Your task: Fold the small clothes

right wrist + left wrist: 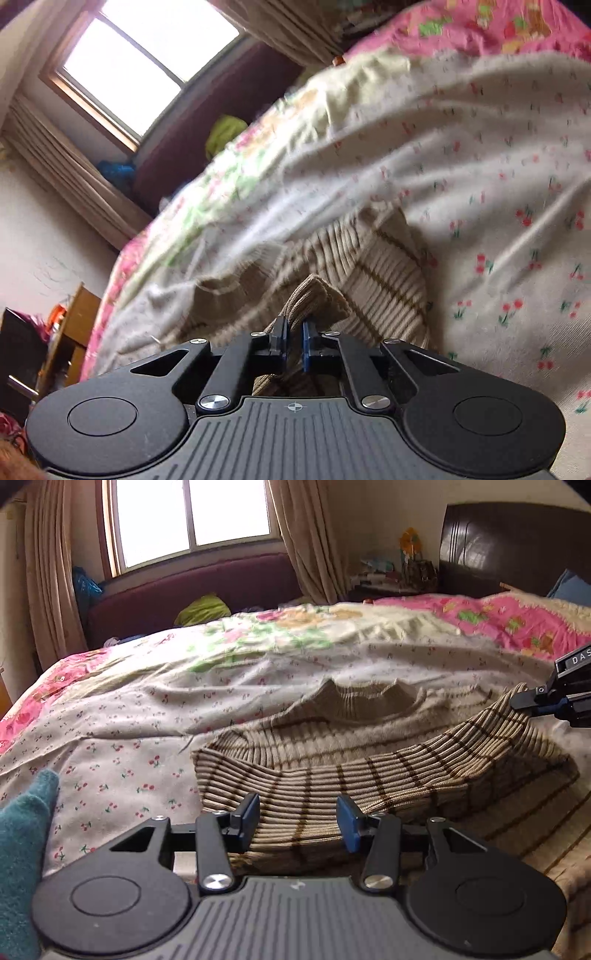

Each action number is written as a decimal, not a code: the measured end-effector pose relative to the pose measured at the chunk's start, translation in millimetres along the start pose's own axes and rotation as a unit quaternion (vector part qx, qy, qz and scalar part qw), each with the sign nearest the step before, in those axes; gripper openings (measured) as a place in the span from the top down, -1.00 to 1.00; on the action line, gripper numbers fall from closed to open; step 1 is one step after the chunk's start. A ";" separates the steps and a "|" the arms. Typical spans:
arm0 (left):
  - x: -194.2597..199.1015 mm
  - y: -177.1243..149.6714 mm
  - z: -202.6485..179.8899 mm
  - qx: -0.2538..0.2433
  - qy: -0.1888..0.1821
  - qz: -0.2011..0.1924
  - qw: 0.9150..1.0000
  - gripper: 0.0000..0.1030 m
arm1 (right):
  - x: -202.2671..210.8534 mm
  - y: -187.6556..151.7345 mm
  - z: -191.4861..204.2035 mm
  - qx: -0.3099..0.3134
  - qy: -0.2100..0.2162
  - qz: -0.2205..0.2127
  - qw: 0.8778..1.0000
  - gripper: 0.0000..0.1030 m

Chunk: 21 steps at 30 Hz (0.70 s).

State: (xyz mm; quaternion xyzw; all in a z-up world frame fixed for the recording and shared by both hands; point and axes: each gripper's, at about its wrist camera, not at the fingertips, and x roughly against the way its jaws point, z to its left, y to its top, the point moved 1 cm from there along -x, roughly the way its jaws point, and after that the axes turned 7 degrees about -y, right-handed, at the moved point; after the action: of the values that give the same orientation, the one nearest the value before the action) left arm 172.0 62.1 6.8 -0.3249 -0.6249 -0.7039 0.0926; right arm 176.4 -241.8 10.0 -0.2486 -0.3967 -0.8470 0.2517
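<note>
A beige knit sweater (pixel 332 771) with thin brown stripes lies on the flowered bed cover (pixel 129 768), collar towards the far side. My left gripper (pixel 300 818) hovers at its near edge. The blue pads stand apart with a fold of the knit lying between them, not pressed. My right gripper (pixel 515 701) comes in from the right and holds one side of the sweater lifted and folded over. In the right wrist view my right gripper (pixel 294 334) is shut on a bunched ribbed edge of the sweater (pixel 388 269).
A teal fuzzy cloth (pixel 22 830) shows at the near left edge. Behind the bed are a dark headboard (pixel 517 546), a cluttered bedside shelf (pixel 406 572), a purple couch (pixel 192 587) under a window, and wooden furniture (pixel 70 332) off the bed's side.
</note>
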 end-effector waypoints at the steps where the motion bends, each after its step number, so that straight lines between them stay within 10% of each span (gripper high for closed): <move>1: 2.0 1.8 -1.0 0.003 -0.001 -0.008 1.000 -0.10 | 6.5 2.5 -0.9 0.000 0.004 -0.010 1.000 0.86; 8: -24.1 -12.5 -10.8 -0.025 0.012 0.042 0.999 -0.14 | -26.8 -14.3 -18.5 0.021 -0.066 0.059 0.996 0.81; 21: -12.0 1.5 2.5 0.017 0.014 0.020 1.000 -0.15 | 9.4 -11.5 21.0 0.123 -0.098 -0.045 0.987 0.73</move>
State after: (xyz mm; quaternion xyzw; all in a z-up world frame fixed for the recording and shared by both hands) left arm 183.0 60.8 1.2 -0.3258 -0.6288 -0.6956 0.1211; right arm 166.8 -220.8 21.3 -0.2798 -0.5314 -0.7736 0.2020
